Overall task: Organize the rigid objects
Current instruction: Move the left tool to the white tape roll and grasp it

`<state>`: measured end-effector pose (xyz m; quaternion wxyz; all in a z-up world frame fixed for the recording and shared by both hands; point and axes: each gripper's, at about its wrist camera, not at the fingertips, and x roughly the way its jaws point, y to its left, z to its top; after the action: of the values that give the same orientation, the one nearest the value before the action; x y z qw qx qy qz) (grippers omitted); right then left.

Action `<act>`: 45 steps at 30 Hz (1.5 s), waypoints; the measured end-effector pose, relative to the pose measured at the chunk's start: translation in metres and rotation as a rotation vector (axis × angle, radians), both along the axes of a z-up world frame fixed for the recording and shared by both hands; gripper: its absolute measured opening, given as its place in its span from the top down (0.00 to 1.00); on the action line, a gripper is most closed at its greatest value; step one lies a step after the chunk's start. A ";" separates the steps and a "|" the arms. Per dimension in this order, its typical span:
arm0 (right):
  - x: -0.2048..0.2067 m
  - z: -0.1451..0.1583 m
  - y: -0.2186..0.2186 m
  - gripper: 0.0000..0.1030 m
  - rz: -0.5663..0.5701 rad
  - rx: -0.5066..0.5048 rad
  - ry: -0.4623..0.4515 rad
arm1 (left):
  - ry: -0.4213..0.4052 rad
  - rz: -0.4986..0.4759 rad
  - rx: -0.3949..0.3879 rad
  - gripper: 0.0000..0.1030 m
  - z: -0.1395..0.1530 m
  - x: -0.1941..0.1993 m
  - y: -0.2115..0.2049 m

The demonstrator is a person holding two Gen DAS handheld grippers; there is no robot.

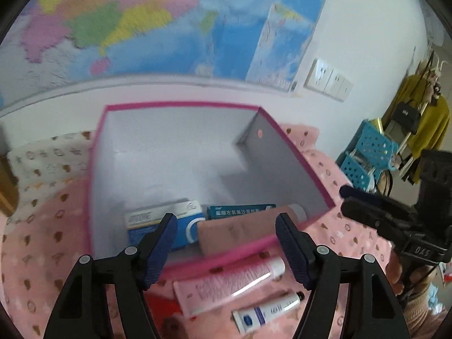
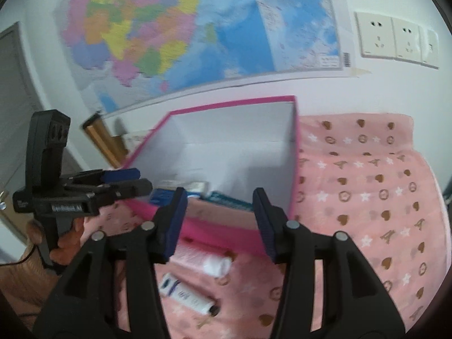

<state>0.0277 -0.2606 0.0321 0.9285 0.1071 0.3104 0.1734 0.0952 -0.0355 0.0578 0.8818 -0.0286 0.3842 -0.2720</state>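
A pink-rimmed box [image 1: 180, 105] with a white inside stands on the pink cloth. In it lie a blue-and-white carton [image 1: 158, 217], a teal carton [image 1: 240, 209] and a dusty-pink tube [image 1: 243, 230] against the near wall. Outside, by the near wall, lie a pink tube [image 1: 226, 282] with a white cap and a small white tube [image 1: 265, 312] with a blue label. My left gripper [image 1: 227, 250] hangs open over the near rim, nothing between its pads. My right gripper [image 2: 220, 223] is open above the same rim [image 2: 220, 237], empty. Both outside tubes, pink [image 2: 209, 261] and white [image 2: 183, 289], show below it.
A pink patterned cloth [image 2: 367, 197] covers the surface. A map [image 1: 158, 28] and sockets [image 2: 395, 39] are on the wall behind. Blue perforated baskets [image 1: 367, 155] and hanging clothes stand at the right. Something red [image 1: 158, 302] lies beside the pink tube.
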 end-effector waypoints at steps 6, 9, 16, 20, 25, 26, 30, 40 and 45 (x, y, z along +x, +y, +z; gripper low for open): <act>-0.023 -0.015 0.024 0.47 0.140 0.083 0.027 | -0.048 0.088 0.034 0.28 -0.003 -0.037 0.043; -0.026 -0.028 0.041 0.47 0.198 0.093 0.064 | -0.014 0.115 0.047 0.29 -0.017 -0.049 0.059; -0.021 -0.059 0.081 0.47 0.303 0.116 0.166 | 0.101 0.189 0.095 0.28 -0.063 -0.067 0.093; -0.017 -0.071 0.107 0.47 0.355 0.114 0.199 | 0.128 0.217 0.101 0.28 -0.078 -0.077 0.107; -0.013 -0.077 0.141 0.47 0.429 0.106 0.217 | 0.150 0.228 0.082 0.28 -0.088 -0.088 0.120; -0.011 -0.078 0.149 0.47 0.446 0.101 0.220 | 0.151 0.228 0.077 0.28 -0.089 -0.090 0.122; 0.002 -0.081 0.184 0.48 0.503 0.070 0.235 | 0.149 0.249 0.064 0.28 -0.088 -0.096 0.133; 0.024 -0.096 0.228 0.66 0.516 -0.030 0.275 | 0.183 0.283 0.041 0.29 -0.100 -0.099 0.155; 0.022 -0.098 0.227 0.81 0.507 -0.091 0.263 | 0.187 0.262 0.016 0.29 -0.101 -0.099 0.154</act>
<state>0.0496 -0.0336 -0.0660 0.8112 0.0059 0.4525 0.3703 -0.0040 0.1185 -0.0430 0.8702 -0.0968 0.4599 -0.1476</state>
